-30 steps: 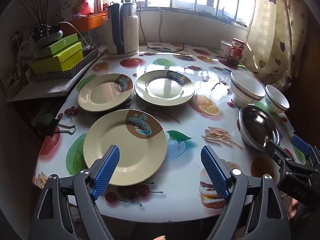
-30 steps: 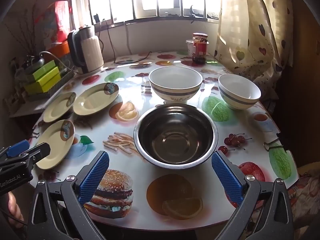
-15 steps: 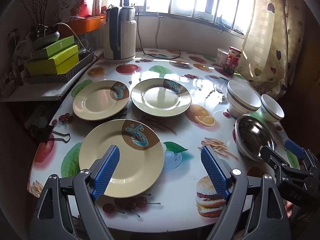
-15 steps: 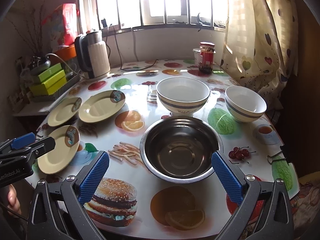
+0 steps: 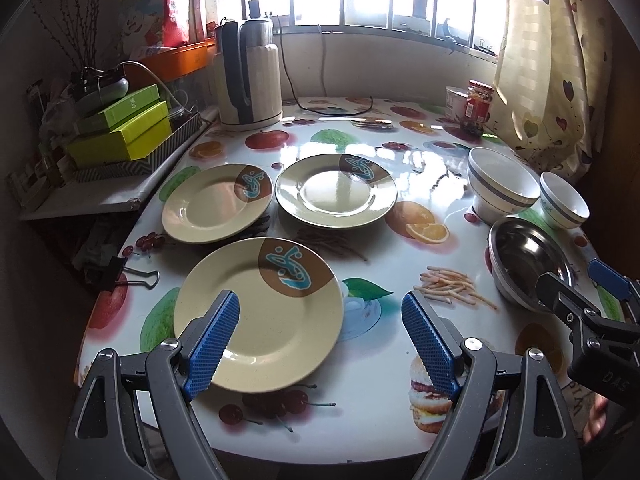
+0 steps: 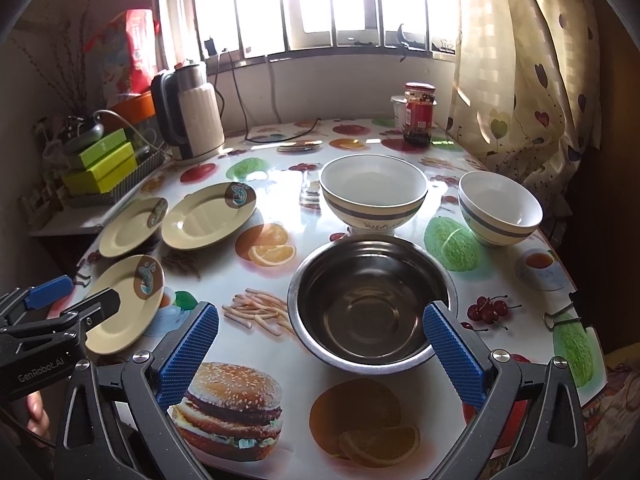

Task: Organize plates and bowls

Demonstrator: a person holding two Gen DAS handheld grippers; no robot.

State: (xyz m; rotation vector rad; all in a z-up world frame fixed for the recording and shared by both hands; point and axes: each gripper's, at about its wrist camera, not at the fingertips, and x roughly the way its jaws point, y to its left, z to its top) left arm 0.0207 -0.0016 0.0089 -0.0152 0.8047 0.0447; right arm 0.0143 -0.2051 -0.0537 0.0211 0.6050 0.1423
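Left gripper (image 5: pixel 320 332), fingers spread and empty, hovers over the near rim of the cream round plate with brown-and-blue motif (image 5: pixel 260 312); plate lies flat, slightly left of centre. Right gripper (image 6: pixel 320 344), also spread and empty, frames the round stainless-steel bowl (image 6: pixel 370 300) dead ahead. Each hand is nearer its own piece; nothing stacked yet.

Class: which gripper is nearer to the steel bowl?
Right. The right gripper is open just before the steel bowl; the left gripper is open over the nearest plate, off to the bowl's left.

Fruit-print table (image 5: pixel 372 416): three plates (image 5: pixel 260 316), steel bowl (image 6: pixel 370 300), two white bowls (image 6: pixel 374 192), kettle (image 5: pixel 248 76), jar (image 6: pixel 418 120)
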